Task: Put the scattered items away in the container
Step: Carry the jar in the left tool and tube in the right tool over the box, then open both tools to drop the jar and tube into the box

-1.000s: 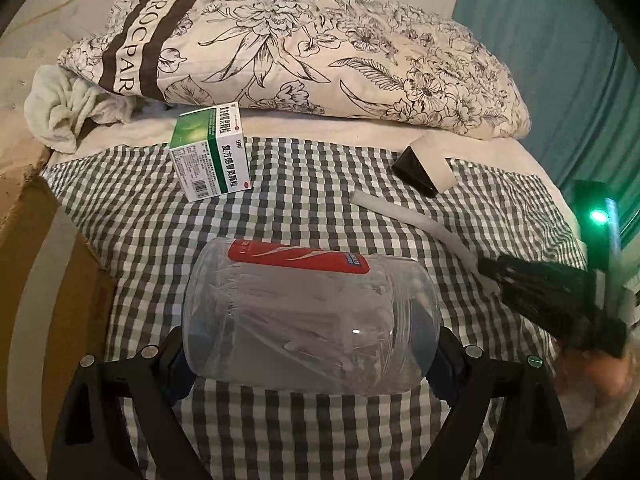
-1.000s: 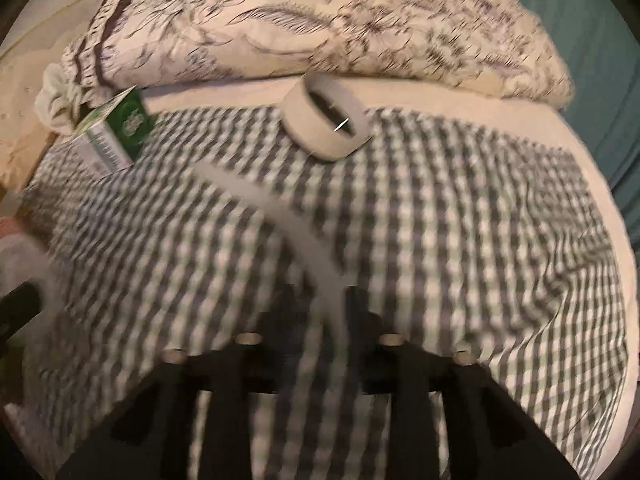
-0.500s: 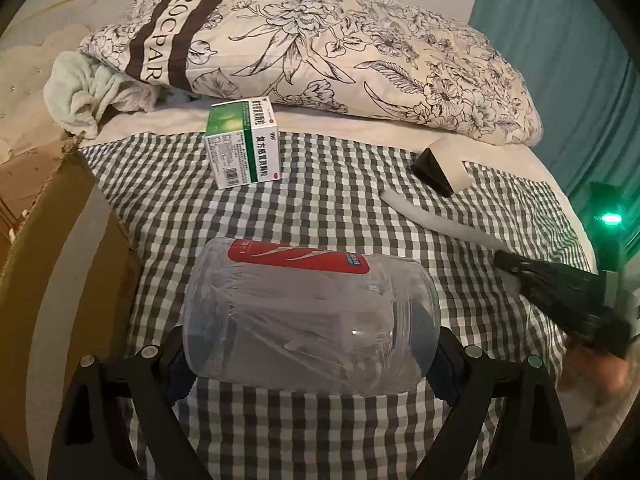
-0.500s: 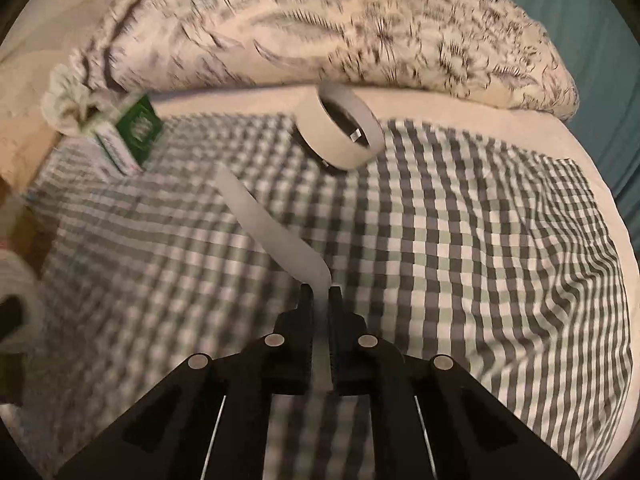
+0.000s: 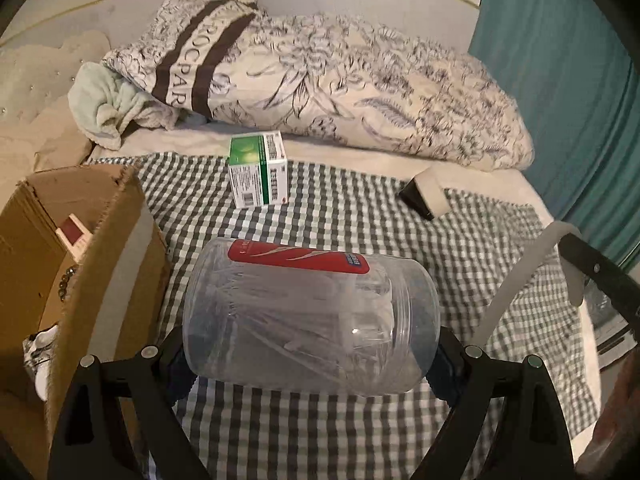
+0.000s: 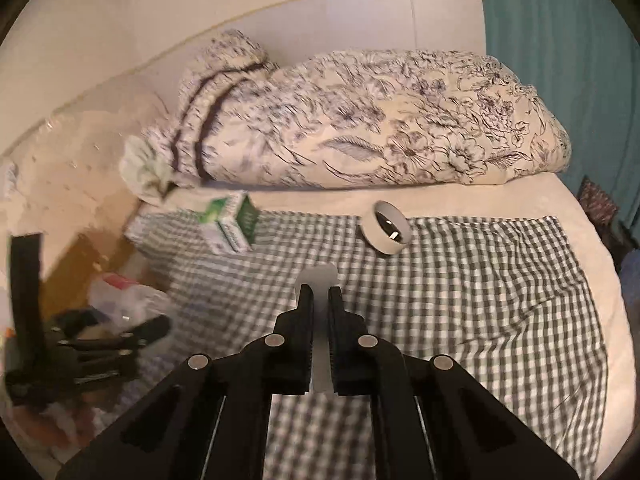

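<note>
A bed covered by a grey-and-white checked cloth [image 5: 360, 208] fills both wrist views, with a rolled floral duvet [image 5: 360, 92] lying across the far side and a pale green towel [image 5: 104, 104] bunched at its left end. The left gripper [image 5: 310, 352] has its two black fingers spread wide around a clear plastic jar [image 5: 312, 320] that lies on its side between them, a red label along its top; the jar is clamped at both ends and appears to hold thin pale sticks, though the contents are hard to make out. Just to the jar's left stands an open cardboard box [image 5: 100, 240], the container, with a few small items visible inside. Beyond the jar, a green-and-white medicine box [image 5: 258, 174] stands on the cloth near the duvet, and a roll of white tape [image 5: 428, 196] lies farther right on the cloth. The right gripper [image 6: 319, 300] has its jaws squeezed nearly together on a flat white flexible strip [image 6: 320, 280], which pokes out past the fingertips; in the left wrist view the same strip curves up at the right edge of the frame, clear of the cloth. From the right wrist view the tape roll sits on its side near the cloth's far edge, the medicine box lies to its left, and the jar is blurred at the lower left.
</note>
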`<state>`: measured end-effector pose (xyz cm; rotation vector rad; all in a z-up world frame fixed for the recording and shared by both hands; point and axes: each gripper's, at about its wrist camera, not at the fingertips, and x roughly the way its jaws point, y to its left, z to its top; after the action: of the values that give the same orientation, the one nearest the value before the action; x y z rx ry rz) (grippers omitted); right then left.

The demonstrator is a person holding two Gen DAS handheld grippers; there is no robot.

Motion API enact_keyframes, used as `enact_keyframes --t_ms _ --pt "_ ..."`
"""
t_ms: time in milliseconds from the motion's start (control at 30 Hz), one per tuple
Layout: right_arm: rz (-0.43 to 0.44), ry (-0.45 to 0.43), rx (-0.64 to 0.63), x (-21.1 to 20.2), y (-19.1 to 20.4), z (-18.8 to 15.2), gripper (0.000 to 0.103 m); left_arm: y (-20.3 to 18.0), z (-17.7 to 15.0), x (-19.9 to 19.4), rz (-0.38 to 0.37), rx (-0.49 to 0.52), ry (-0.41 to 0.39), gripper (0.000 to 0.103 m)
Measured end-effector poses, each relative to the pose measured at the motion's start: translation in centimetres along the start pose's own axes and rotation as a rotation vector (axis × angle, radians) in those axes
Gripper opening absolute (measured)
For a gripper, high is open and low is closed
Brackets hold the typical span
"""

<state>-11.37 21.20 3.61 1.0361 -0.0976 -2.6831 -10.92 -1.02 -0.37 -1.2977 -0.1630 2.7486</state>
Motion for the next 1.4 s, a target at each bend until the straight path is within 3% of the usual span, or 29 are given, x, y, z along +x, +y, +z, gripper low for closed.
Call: enact_keyframes --t_ms 367,833,1100,1400 --pt "0.058 -0.003 -0.046 -4.0 5.1 -0.7 0.006 1.5 0.0 -6.6 0.004 -0.007 -0.078 0.093" --pt "0.243 -0.057 -0.188 -6.4 18.5 0.0 0.006 12.7 -0.4 -13.2 0.125 -0.113 -0.144 0.093" --pt "0.349 -0.071 -0.279 -5.1 26.7 1.0 0.006 19.3 -1.3 -13.3 0.174 -0.198 -0.135 0.093" --pt "0.385 0.061 -0.339 0.9 32.3 -0.9 0.007 24.3 -3.7 -10.0 0.200 -0.270 -0.054 0.093"
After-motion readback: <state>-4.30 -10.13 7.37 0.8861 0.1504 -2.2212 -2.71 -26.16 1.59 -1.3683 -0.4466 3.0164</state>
